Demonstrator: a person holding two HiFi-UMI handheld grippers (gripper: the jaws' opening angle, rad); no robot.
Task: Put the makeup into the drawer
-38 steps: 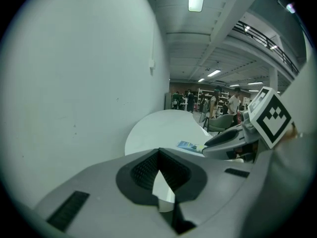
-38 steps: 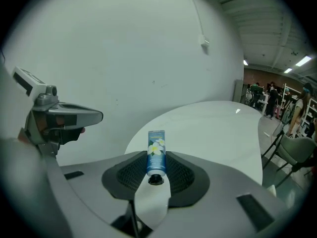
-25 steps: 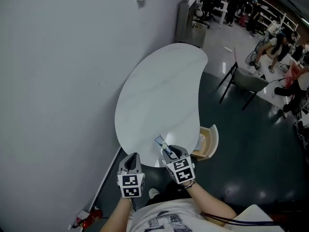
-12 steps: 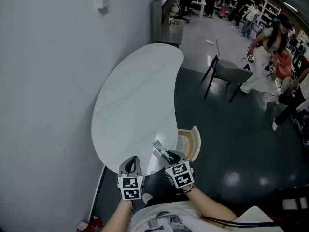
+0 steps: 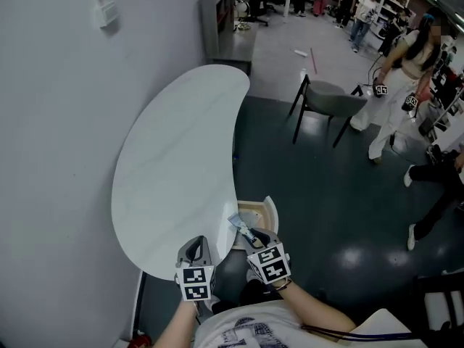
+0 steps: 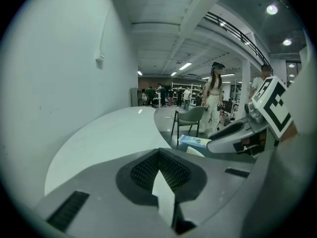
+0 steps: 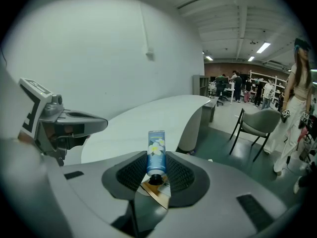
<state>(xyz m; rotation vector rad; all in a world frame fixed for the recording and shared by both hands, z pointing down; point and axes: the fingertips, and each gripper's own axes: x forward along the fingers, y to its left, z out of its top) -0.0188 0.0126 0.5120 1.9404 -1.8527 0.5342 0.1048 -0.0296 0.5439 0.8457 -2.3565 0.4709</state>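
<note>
Wall (image 5: 51, 122): plain and pale, running along the tabletop's far left edge, with a small white box (image 5: 107, 11) mounted high on it.
Tabletop (image 5: 174, 165): white and kidney-shaped, its long side against the wall and its near end rounding off just ahead of my tongs; I see nothing lying on it.
Left tongs (image 5: 194, 246): over the near edge of the tabletop. In the left gripper view (image 6: 158, 155) the two ribbed pads meet at the tip, clenched on nothing.
Cosmetic tube (image 5: 241, 221): blue with a white flower print, gripped by my right tongs. In the right gripper view (image 7: 156, 145) its dark cap end points back at the camera and its flat crimped end points away.
Right tongs (image 5: 250, 236): just right of the left pair, off the near right edge of the tabletop, pads (image 7: 181, 175) pressed on both sides of the tube near its cap.
Drawer (image 5: 272, 212): pulled open below the tabletop's near right edge, light wood with a curved front. In the head view the tube's far end shows against its near left rim.
Chair (image 5: 326, 96): grey seat on dark legs, on the dark floor (image 5: 326, 194) well to the right of the tabletop.
Person (image 5: 402, 71): in light clothes, standing beyond the chair at far right.
</note>
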